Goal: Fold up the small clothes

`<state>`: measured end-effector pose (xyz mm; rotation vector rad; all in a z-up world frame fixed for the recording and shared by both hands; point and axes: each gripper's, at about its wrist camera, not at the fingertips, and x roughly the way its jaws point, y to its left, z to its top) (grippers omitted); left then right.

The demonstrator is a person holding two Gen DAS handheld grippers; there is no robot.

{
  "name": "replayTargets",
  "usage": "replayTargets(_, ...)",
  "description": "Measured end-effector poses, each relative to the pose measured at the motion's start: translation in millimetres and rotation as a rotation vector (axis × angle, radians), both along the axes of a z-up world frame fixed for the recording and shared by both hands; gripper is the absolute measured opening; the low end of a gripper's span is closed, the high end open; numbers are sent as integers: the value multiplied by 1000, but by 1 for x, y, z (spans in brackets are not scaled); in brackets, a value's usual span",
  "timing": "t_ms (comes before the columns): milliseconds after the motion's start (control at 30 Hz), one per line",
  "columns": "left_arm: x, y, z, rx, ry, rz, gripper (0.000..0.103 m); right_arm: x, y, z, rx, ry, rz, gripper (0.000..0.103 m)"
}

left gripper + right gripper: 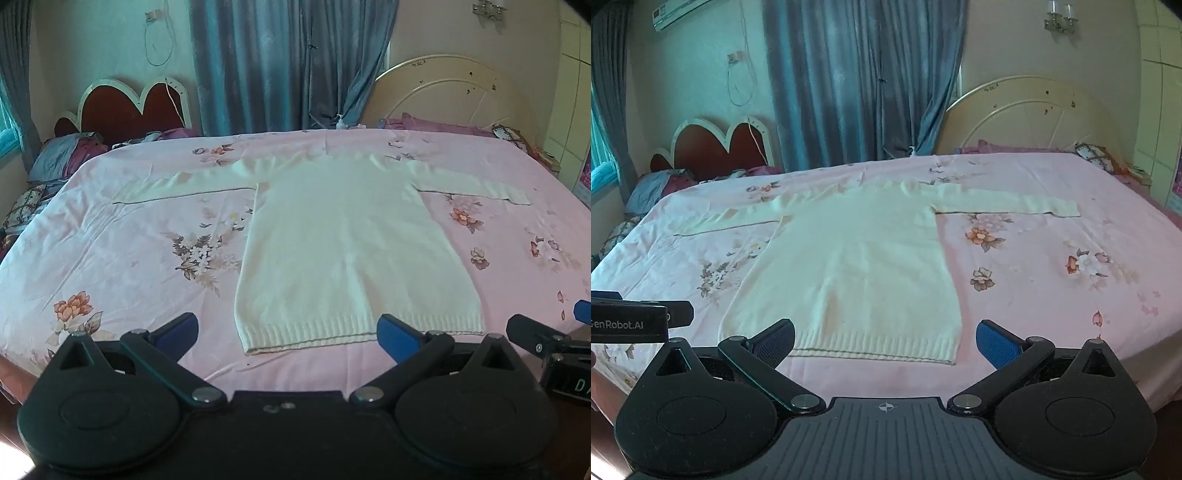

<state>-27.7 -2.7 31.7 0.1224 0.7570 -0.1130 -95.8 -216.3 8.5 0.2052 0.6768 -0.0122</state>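
A cream knitted sweater lies flat on the pink floral bed sheet, hem toward me and both sleeves spread out sideways. It also shows in the right wrist view. My left gripper is open and empty, hovering just before the hem. My right gripper is open and empty, also just before the hem, toward its right corner. Each gripper shows at the edge of the other's view, the right one and the left one.
Two headboards stand at the far side, a red heart-shaped one and a cream round one. Blue curtains hang behind. Pillows and bedding are piled at the far left. A small bottle stands behind the bed.
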Motion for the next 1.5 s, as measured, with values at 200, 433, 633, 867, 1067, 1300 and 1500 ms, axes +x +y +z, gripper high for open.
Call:
replayTargets(200, 2, -1, -1, 1, 6, 8, 103, 6, -4, -1, 10, 6, -2, 103)
replayTargets(433, 2, -1, 2, -4, 3, 16, 103, 16, -5, 0, 14, 12, 6, 103)
replayTargets(633, 11, -6, -3, -5, 12, 25, 103, 13, -10, -7, 19, 4, 8, 103)
replayTargets(867, 12, -6, -4, -6, 14, 26, 103, 13, -9, -6, 17, 3, 8, 103)
replayTargets(1067, 12, -6, -3, -5, 14, 23, 103, 15, -12, -7, 20, 4, 6, 103)
replayTargets(1300, 12, -9, -4, -7, 15, 25, 103, 14, -15, -7, 16, 3, 5, 103)
replayTargets(1500, 12, -13, -5, -14, 20, 20, 103, 17, -19, -8, 13, 4, 3, 103)
